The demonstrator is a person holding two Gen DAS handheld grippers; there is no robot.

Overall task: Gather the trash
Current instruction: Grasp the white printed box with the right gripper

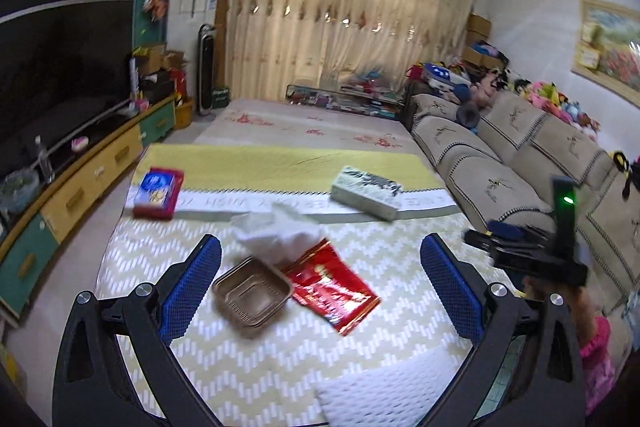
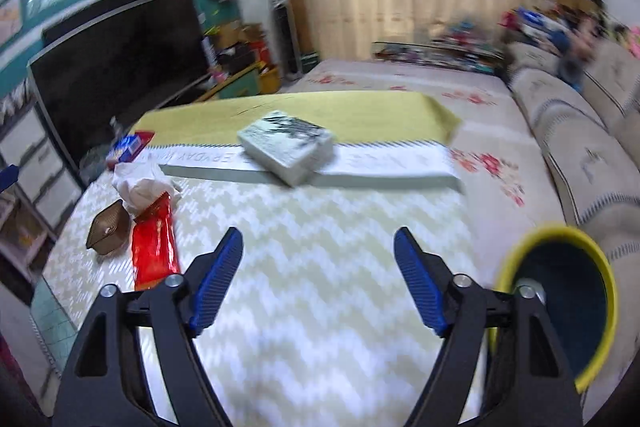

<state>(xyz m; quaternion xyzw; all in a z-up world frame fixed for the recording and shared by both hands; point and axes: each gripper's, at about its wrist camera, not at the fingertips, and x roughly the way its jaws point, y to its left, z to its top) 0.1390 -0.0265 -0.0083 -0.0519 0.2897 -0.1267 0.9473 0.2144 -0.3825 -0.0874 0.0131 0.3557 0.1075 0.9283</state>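
Both left tongs [image 1: 320, 279] and right tongs [image 2: 318, 275] gape empty above a red wrapper [image 1: 334, 285], its printing too blurred to read.

Zigzag mat [image 1: 248, 367], brown tray [image 1: 251, 291], red wrapper [image 1: 334, 287], crumpled tissue [image 1: 276, 233], 2 boxes [image 1: 158, 191]

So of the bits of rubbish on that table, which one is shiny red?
The flat foil wrapper, lying beside the brown plastic tray. The crumpled tissue behind it is white, and the tray is brown, so only the wrapper is glossy red.
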